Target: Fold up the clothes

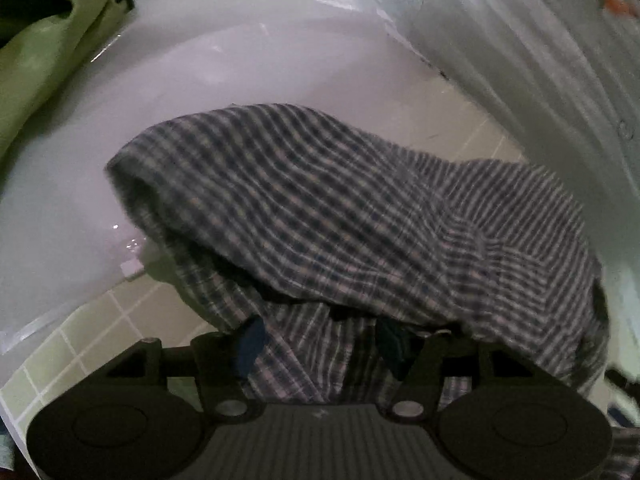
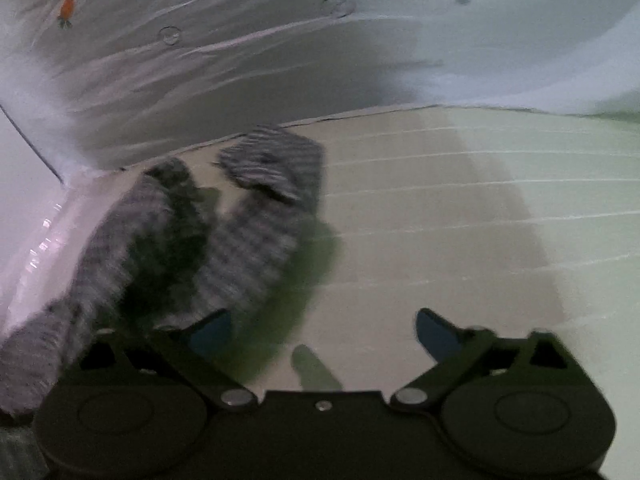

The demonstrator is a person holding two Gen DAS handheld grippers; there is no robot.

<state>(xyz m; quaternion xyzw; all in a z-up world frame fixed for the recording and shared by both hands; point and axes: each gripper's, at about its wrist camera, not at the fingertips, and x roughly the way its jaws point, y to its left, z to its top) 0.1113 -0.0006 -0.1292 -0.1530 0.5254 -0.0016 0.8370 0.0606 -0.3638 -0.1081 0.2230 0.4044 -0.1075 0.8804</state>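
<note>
Right up against the left wrist camera, the left hand-held gripper [image 1: 320, 344] is clenched on a bunched bit of the plaid garment [image 1: 360, 208] — the dark blue fingertips [image 1: 252, 344] are half buried in the checked cloth, and the fabric feeds straight down between them. From there the garment rises and drapes over in a big hump, with an open rolled edge on the left side, looks like a sleeve or leg opening but I can't tell which. It hangs in the air above the tiled floor [image 1: 80, 344], not lying flat on anything.

Over on the right wrist view, the right hand-held gripper [image 2: 324, 336] is released, its blue fingertips [image 2: 436, 336] spread wide with only floor showing between them. The same plaid garment [image 2: 224, 236] dangles just to its left, pretty motion-blurred, with two loose ends hanging down over the pale floor tiles [image 2: 480, 208]. It isn't touching the right fingers as far as I can see.

Further back in the left view there's a glossy white surface [image 1: 200, 80], curved by the fisheye, with some green fabric [image 1: 52, 64] bunched at its far left edge. Behind everything — a white cloth with little orange carrots [image 2: 280, 40] printed on it, hanging down to the floor.
</note>
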